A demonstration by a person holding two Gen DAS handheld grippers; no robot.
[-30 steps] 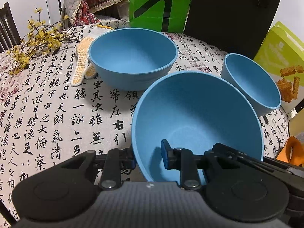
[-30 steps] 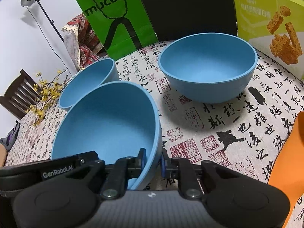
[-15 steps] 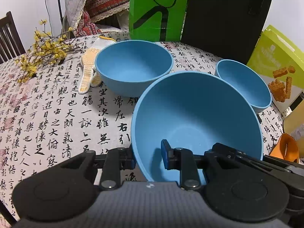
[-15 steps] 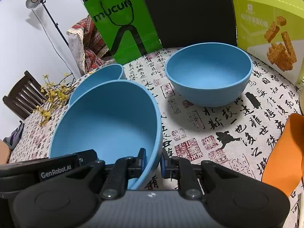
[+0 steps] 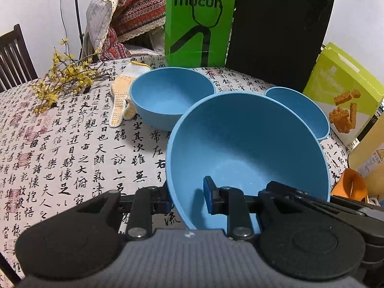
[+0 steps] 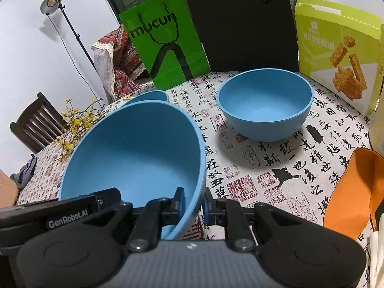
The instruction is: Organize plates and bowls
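The left gripper (image 5: 186, 198) and right gripper (image 6: 193, 202) each clamp their jaws on opposite rims of the large blue bowl (image 5: 247, 148), empty, above the counter (image 5: 72, 148); two smaller blue bowls (image 5: 171, 98) (image 6: 265, 112) sit empty beyond.

held bowl (image 5: 247, 144) front | two bowls (image 5: 168, 96) behind | bag (image 5: 199, 21) probably rearmost

Three blue bowls (image 5: 247, 148), two grippers (image 5: 187, 198), one green bag (image 5: 199, 21), one snack box (image 5: 343, 96)
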